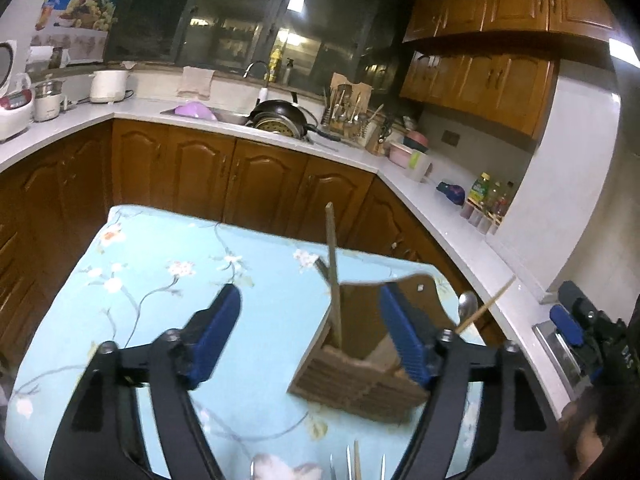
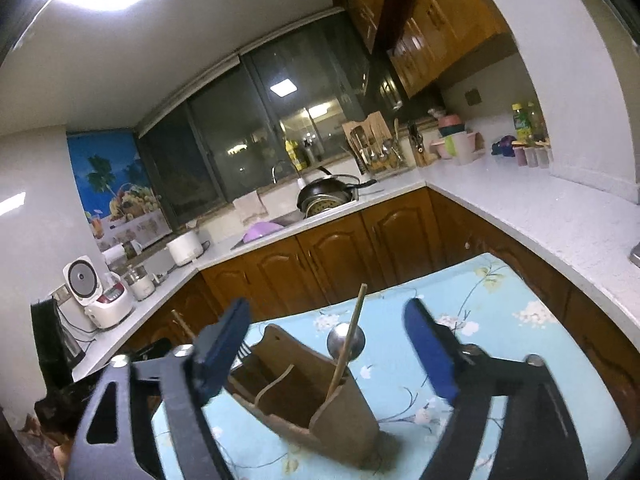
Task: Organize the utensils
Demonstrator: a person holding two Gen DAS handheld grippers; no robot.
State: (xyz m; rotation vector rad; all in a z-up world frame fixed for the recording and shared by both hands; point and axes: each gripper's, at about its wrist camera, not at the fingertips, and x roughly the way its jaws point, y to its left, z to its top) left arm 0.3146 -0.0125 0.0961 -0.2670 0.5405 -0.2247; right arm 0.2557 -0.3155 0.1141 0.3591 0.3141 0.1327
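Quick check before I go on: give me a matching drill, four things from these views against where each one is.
1 holder
2 spoon
3 black pan
4 rice cooker

a counter, left side
b by the sink
c on the blue cloth
d standing in the holder

Pairs: 1-c, 2-d, 3-b, 4-a

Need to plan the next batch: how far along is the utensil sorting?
Done: a chopstick and spoon stand in the holder. In hand: nothing; left claw and right claw are open. Left: utensils lying at the table's near edge.
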